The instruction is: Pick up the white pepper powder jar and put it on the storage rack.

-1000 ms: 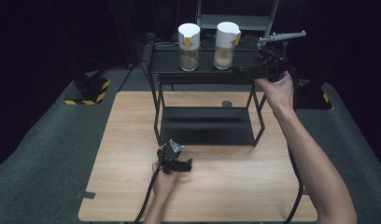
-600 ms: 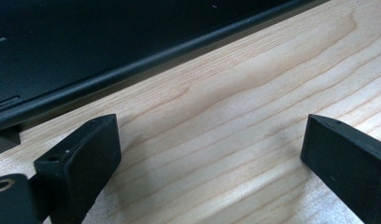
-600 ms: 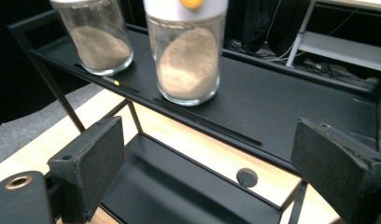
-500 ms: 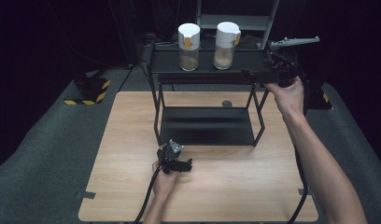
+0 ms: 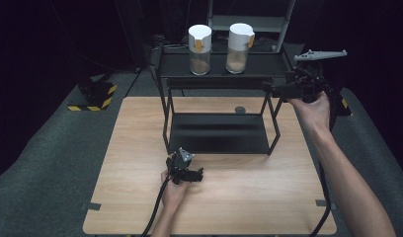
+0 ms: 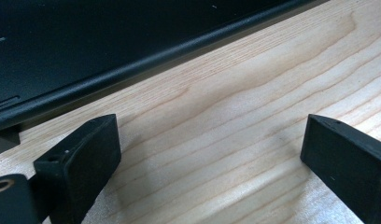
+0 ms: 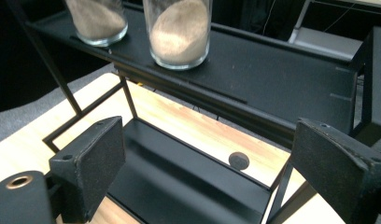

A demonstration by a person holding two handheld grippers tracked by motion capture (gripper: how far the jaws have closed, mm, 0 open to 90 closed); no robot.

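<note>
left gripper [image 5: 189,174]: low on the table [image 5: 140,148], jaws wide apart, empty | right gripper [image 5: 283,89]: jaws wide, empty, beside the shelf rack [image 5: 219,66] | jars [image 7: 179,28]: tops cut off in right gripper view | small dark disc [image 7: 238,160]: unclear what it is

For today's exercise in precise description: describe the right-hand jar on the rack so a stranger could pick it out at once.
On the wooden table stands a black two-shelf rack. Two white-capped glass jars of sandy powder stand side by side on its top shelf. The right jar is the one nearer the right gripper, and its neighbour stands left of it.
</note>
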